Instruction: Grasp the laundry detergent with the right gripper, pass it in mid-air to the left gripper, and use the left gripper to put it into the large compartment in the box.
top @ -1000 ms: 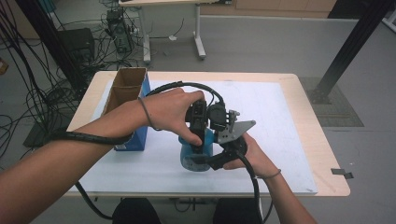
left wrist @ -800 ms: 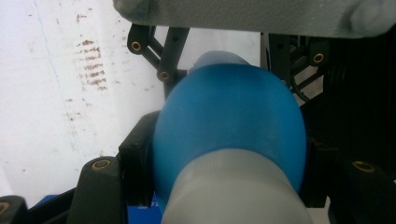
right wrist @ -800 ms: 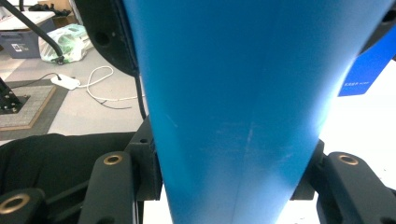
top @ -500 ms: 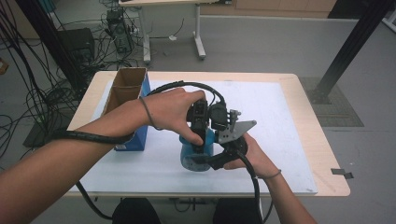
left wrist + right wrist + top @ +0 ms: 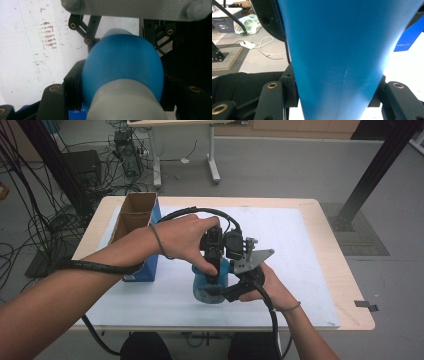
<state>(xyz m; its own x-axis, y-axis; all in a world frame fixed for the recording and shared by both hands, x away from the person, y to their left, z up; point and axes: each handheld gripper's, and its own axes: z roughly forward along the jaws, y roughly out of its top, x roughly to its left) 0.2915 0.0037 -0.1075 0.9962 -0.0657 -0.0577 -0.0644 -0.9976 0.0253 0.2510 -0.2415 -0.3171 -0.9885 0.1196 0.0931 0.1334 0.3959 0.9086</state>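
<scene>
A blue rounded bottle-like object (image 5: pixel 204 284) with a pale grey end stands on the white mat near the table's front middle. My left gripper (image 5: pixel 214 265) comes down on it from above, shut on it; in the left gripper view the blue body (image 5: pixel 122 60) sits squeezed between the black jaws (image 5: pixel 121 91). My right gripper (image 5: pixel 231 291) grips the same object low on its right side. In the right gripper view the blue wall (image 5: pixel 337 45) is pressed between both pads of that gripper (image 5: pixel 334 93).
An open blue cardboard box (image 5: pixel 134 222) stands at the mat's left edge, close to the left forearm. The white mat (image 5: pixel 300 250) covers most of the wooden table (image 5: pixel 350 285). Cables trail from both grippers over the table's front edge.
</scene>
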